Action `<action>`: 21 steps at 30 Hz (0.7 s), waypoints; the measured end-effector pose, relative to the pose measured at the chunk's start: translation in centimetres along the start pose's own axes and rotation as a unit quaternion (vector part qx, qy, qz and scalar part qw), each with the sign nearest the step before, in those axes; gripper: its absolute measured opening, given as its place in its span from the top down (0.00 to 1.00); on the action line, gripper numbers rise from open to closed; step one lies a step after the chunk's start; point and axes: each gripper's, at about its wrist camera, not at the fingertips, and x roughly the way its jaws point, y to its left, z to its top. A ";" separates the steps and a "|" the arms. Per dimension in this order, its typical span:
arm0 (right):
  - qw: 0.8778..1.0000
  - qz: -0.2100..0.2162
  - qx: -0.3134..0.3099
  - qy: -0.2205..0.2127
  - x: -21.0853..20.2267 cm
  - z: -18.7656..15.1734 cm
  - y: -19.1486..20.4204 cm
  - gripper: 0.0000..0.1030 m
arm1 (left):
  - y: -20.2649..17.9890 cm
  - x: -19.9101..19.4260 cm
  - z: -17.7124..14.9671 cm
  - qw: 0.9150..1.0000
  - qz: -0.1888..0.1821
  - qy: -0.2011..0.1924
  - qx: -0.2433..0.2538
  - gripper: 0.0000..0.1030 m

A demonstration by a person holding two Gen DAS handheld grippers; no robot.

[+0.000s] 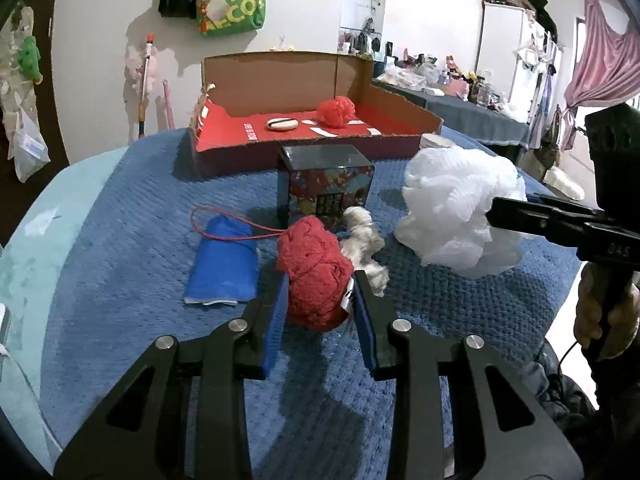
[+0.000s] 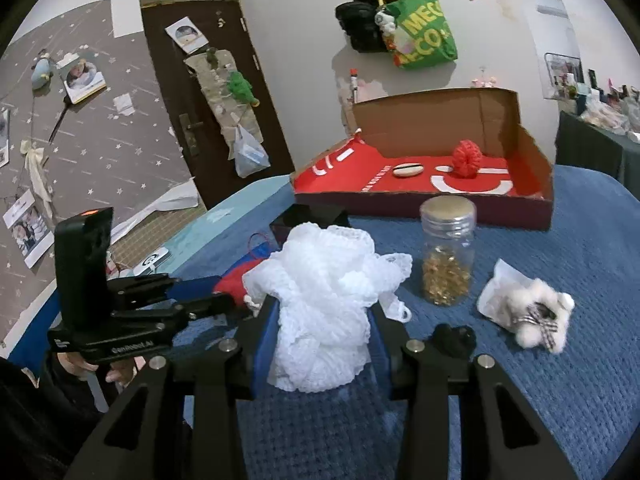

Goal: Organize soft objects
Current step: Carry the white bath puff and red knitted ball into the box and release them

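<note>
My left gripper (image 1: 320,288) is shut on a red knitted ball (image 1: 314,276), its blue pads pressing both sides, just above the blue blanket (image 1: 120,240). My right gripper (image 2: 324,320) is shut on a white mesh puff (image 2: 324,300), which also shows in the left wrist view (image 1: 460,208). An open cardboard box with a red floor (image 1: 248,128) stands at the back and holds a second red knitted ball (image 1: 336,112) and a small oval pad (image 1: 282,124). A cream fuzzy piece (image 1: 364,236) lies behind the held red ball.
A dark patterned tin (image 1: 328,184) stands in front of the box. A blue folded pouch with a red cord (image 1: 224,264) lies to the left. A glass jar with gold bits (image 2: 446,252), a white fluffy bear (image 2: 536,316) and a small black item (image 2: 454,338) lie on the right.
</note>
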 end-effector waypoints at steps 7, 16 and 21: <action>1.000 -0.029 0.010 -0.003 -2.1 -0.2 -1.1 0.58 | 0.9 -1.1 0.7 1.000 0.019 0.014 0.008 0.71; 0.995 -0.099 0.031 0.013 -5.0 -0.4 -4.1 0.58 | 3.0 -1.4 2.6 0.997 0.054 0.034 0.034 0.71; 0.988 -0.149 0.028 0.016 -6.1 0.0 -5.9 0.58 | 4.6 0.2 4.0 0.995 0.065 0.052 0.047 0.71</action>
